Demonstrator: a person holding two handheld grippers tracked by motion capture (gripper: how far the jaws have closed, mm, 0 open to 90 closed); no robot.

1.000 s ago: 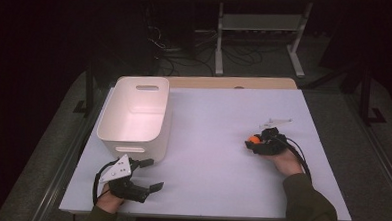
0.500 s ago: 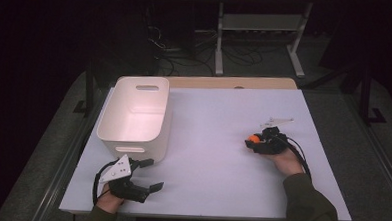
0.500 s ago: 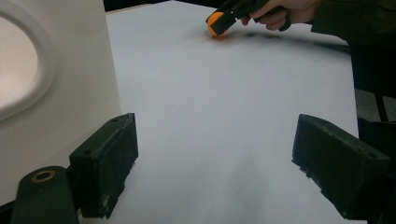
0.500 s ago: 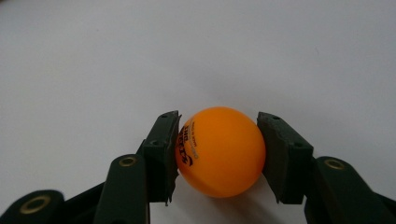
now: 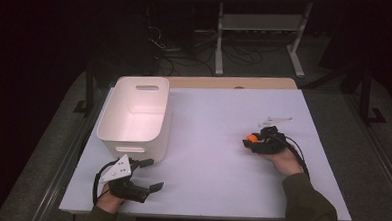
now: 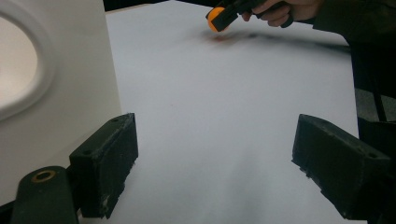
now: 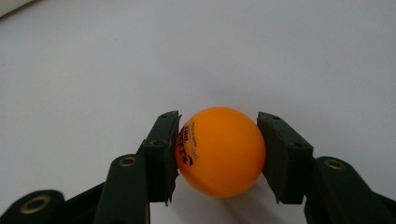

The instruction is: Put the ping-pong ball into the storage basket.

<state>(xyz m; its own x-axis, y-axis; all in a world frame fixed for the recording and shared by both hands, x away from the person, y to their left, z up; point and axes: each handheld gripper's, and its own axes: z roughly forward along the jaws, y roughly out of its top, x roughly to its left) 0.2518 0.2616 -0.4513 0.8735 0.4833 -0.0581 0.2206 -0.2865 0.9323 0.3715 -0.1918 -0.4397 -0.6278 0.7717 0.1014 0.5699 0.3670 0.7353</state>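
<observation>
One orange ball (image 7: 219, 151), smooth and round like a table-tennis ball with small dark print on its skin, sits pinched between the two black jaws of the right gripper (image 7: 218, 151), whose flat pads press on its left and right sides. In the high view the ball (image 5: 252, 138) is at the right of the counter (image 5: 212, 141), just above or on its matte white top; I cannot tell which. That gripper (image 5: 255, 141) lies in the person's right hand (image 5: 282, 159), a dark green sleeve behind it. One white plastic bin (image 5: 136, 115), rectangular with rounded corners and slot handles, stands at the left. Near it, at the near left edge, the left gripper (image 5: 148, 174) has its jaws spread wide, with bare counter between them.
</observation>
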